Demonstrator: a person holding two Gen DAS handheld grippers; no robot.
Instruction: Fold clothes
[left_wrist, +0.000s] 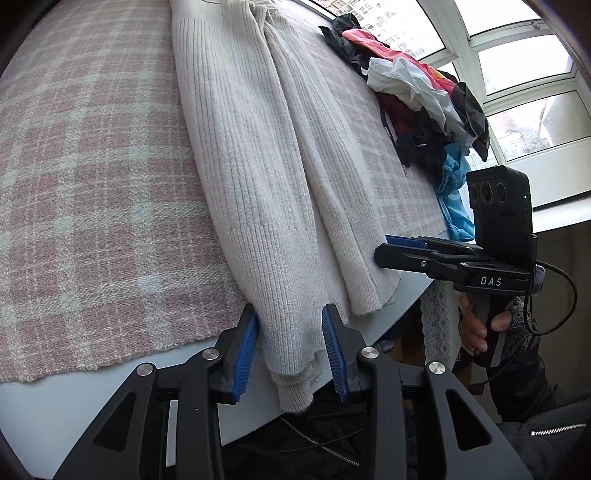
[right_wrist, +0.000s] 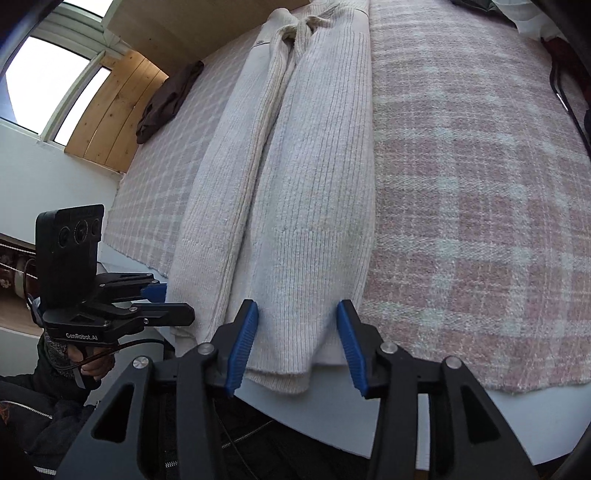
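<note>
Sweater: a cream ribbed sweater (left_wrist: 258, 177) lies lengthwise on the pink plaid blanket (left_wrist: 92, 184), folded into long strips, its near ends hanging just over the table (left_wrist: 74, 417) edge.
Left tool: the left tool (left_wrist: 291, 350) sits at the table edge with its blue pads either side of one hanging end; the cloth fills the gap and touches both pads, but whether they pinch it I cannot tell.
Right tool: the right tool (right_wrist: 297, 343) straddles the neighbouring strip's end; the jaws stand apart, with a clear gap between the right-hand pad and the knit.
Clothes pile: a heap of mixed clothes (left_wrist: 417, 96) lies at the blanket's far side, near the window (left_wrist: 517, 92).
Dark garment: a brown garment (right_wrist: 170, 99) lies on the blanket near the wooden panel (right_wrist: 110, 110).
</note>
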